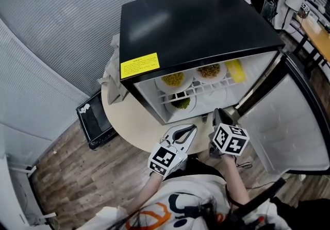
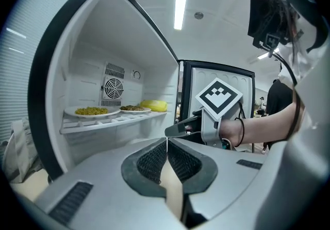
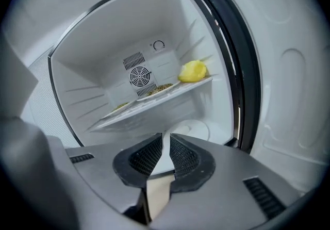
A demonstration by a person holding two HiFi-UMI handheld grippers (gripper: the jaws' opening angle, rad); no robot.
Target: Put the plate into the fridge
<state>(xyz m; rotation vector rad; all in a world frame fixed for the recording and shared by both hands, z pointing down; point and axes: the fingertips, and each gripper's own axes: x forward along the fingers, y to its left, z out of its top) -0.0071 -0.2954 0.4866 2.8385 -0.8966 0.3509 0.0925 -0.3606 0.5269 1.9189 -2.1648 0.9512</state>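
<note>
wood-plank flooring (image 1: pixel 62 172) and grey ribbed walls surround a round beige table (image 1: pixel 124 118) in the head view. a small black-topped fridge (image 1: pixel 191 22) stands on that table with its door (image 1: pixel 289 126) swung wide to the right. inside, a white shelf (image 1: pixel 203 88) carries two plates of yellowish food (image 1: pixel 174 79) (image 1: pixel 210 71) and a yellow lump (image 1: pixel 235 70) at the right end. a third plate (image 1: pixel 180 102), with greenish food, sits on the level below the shelf. the left gripper (image 1: pixel 190 129) and right gripper (image 1: pixel 220 115) hang side by side just in front of the opening, touching nothing in it. in the left gripper view its jaws are pressed together at the tips with nothing between them. the right gripper's marker cube (image 2: pixel 219 97) shows just ahead to the right, and the loaded shelf lies off to the left beneath a round fan grille (image 2: pixel 113 88). in the right gripper view the jaws are drawn almost together, with only a thin slit at the tips and nothing in it. they point into the fridge, where the third plate's white rim shows low down, just past the tips and under the shelf.
</note>
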